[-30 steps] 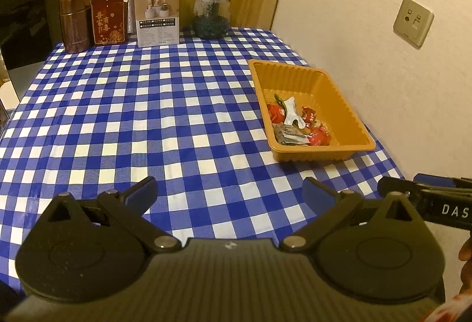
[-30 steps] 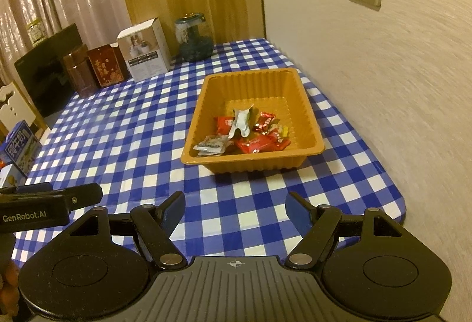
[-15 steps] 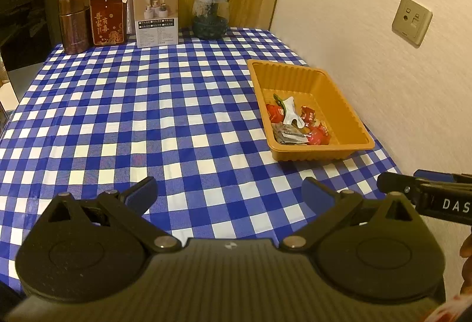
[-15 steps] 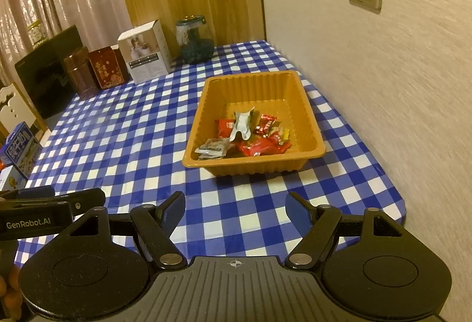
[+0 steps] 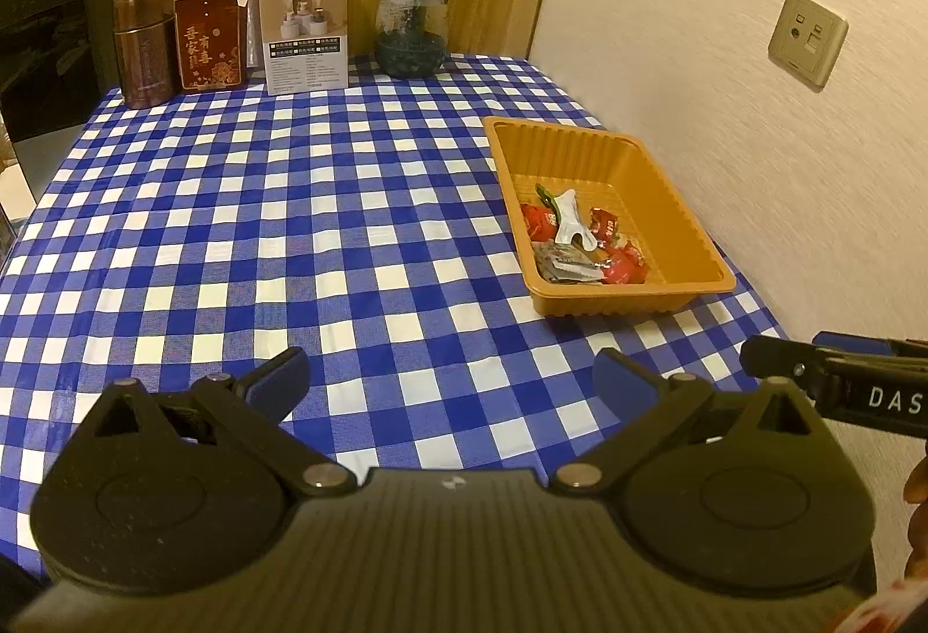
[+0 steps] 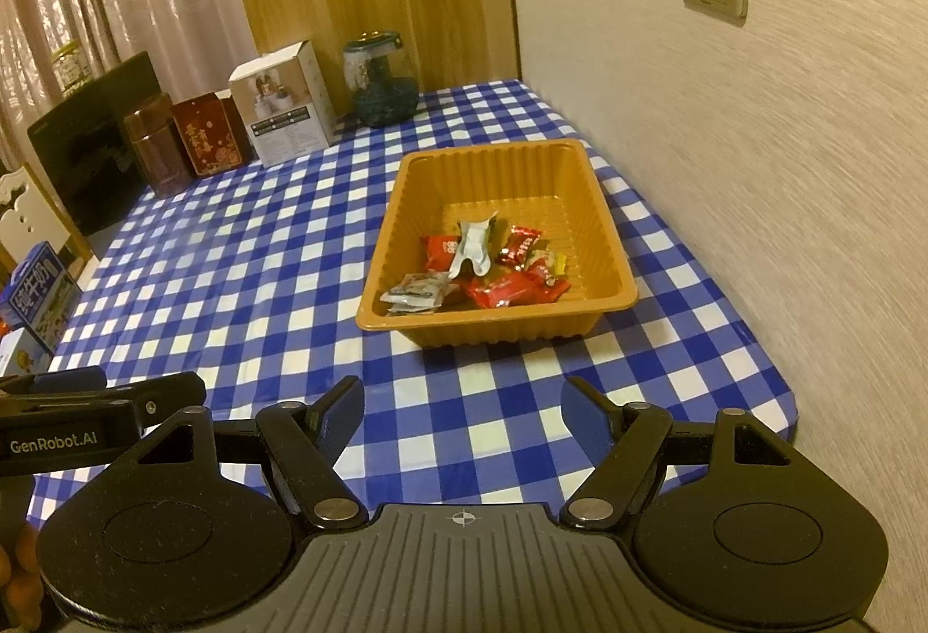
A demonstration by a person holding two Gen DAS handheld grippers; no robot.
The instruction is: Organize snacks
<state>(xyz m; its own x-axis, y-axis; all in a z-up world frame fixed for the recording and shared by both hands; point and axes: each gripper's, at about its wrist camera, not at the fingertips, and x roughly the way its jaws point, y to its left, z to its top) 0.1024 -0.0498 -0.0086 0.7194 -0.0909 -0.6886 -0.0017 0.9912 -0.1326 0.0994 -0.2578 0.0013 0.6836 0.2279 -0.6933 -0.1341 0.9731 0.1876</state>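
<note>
An orange plastic tray (image 5: 655, 172) (image 6: 499, 169) sits on the blue checked tablecloth near the right wall. Inside lie several wrapped snacks: red packets (image 5: 623, 266) (image 6: 499, 290), a white wrapper (image 5: 571, 224) (image 6: 472, 250) and a grey packet (image 5: 565, 264) (image 6: 417, 292). My left gripper (image 5: 449, 379) is open and empty, above the cloth, near and left of the tray. My right gripper (image 6: 464, 409) is open and empty, above the cloth just in front of the tray. Each gripper's side shows at the edge of the other's view.
Along the table's far edge stand a brown canister (image 5: 145, 44), a red box (image 5: 209, 41), a white box (image 5: 304, 32) and a glass jar (image 5: 412, 32). A dark screen (image 5: 52, 47) stands far left. Milk cartons (image 6: 37, 299) sit beyond the left edge. The wall runs along the right.
Both grippers have drifted back slightly from the tray. Both stay open and empty; the snacks have not moved.
</note>
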